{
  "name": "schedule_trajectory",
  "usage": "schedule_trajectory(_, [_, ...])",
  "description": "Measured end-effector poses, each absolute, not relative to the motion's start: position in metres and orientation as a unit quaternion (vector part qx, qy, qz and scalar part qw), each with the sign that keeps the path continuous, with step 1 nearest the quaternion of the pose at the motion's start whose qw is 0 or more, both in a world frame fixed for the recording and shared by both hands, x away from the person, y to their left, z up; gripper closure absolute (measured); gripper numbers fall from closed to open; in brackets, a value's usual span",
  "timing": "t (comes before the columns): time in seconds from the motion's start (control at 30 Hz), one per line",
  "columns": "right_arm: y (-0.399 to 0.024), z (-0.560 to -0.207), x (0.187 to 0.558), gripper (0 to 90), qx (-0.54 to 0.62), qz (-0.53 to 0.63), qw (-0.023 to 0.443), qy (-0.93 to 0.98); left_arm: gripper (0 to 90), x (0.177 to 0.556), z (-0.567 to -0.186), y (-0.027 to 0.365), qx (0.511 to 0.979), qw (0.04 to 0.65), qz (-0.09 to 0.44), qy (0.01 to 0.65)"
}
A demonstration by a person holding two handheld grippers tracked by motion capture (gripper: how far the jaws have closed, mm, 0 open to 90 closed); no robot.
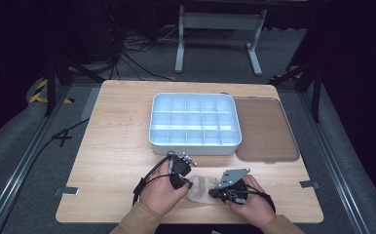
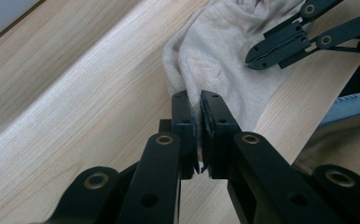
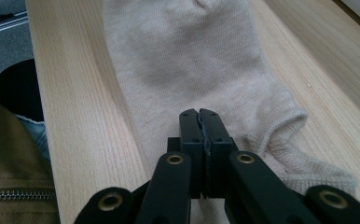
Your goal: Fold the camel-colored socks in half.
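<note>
From overhead on the person's side, the high view looks forward and down across the whole light wooden table [image 1: 118, 146], far off. The left gripper view rides close behind its own black jaws, skimming low over the crumpled beige cotton sock [image 2: 215, 56]. The right gripper view sits equally close, facing that sock [image 3: 192, 60] lengthwise. All three share the sock [image 1: 200, 189], lower centre in the high view.

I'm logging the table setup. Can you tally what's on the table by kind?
Beige sock: 1
White compartment box: 1
Brown lid: 1
Total: 3
</note>
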State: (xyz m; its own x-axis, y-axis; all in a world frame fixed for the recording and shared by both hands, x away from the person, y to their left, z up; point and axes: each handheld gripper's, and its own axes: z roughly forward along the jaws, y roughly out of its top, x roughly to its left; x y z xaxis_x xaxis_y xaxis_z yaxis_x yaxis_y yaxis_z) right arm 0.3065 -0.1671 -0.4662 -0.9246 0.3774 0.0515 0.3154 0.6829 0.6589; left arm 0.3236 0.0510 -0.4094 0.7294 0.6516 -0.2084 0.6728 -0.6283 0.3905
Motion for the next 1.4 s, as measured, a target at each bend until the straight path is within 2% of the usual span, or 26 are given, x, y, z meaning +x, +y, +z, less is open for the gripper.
schedule_trajectory(0.2, [-0.169, -0.464, 0.305, 89.4, 0.187, 0.361, 0.046, 0.913, 85.2, 0.324, -0.406, 0.051, 0.903, 0.225, -0.021, 0.365])
schedule_trajectory(0.43, [-0.195, -0.451, 0.307, 89.6, 0.231, 0.356, 0.071, 0.903, 85.1, 0.325, -0.397, 0.054, 0.904, 0.215, -0.014, 0.37])
schedule_trajectory(0.6, [-0.21, -0.452, 0.307, 89.5, 0.254, 0.345, 0.069, 0.901, 85.1, 0.327, -0.391, 0.054, 0.908, 0.205, -0.004, 0.366])
schedule_trajectory(0.8, [-0.208, -0.46, 0.307, 89.5, 0.251, 0.335, 0.062, 0.906, 85.1, 0.328, -0.388, 0.053, 0.909, 0.196, -0.004, 0.368])
schedule_trajectory(1.4, [-0.211, -0.467, 0.306, 89.6, 0.229, 0.349, 0.073, 0.906, 84.7, 0.328, -0.381, 0.028, 0.92, 0.244, -0.008, 0.307])
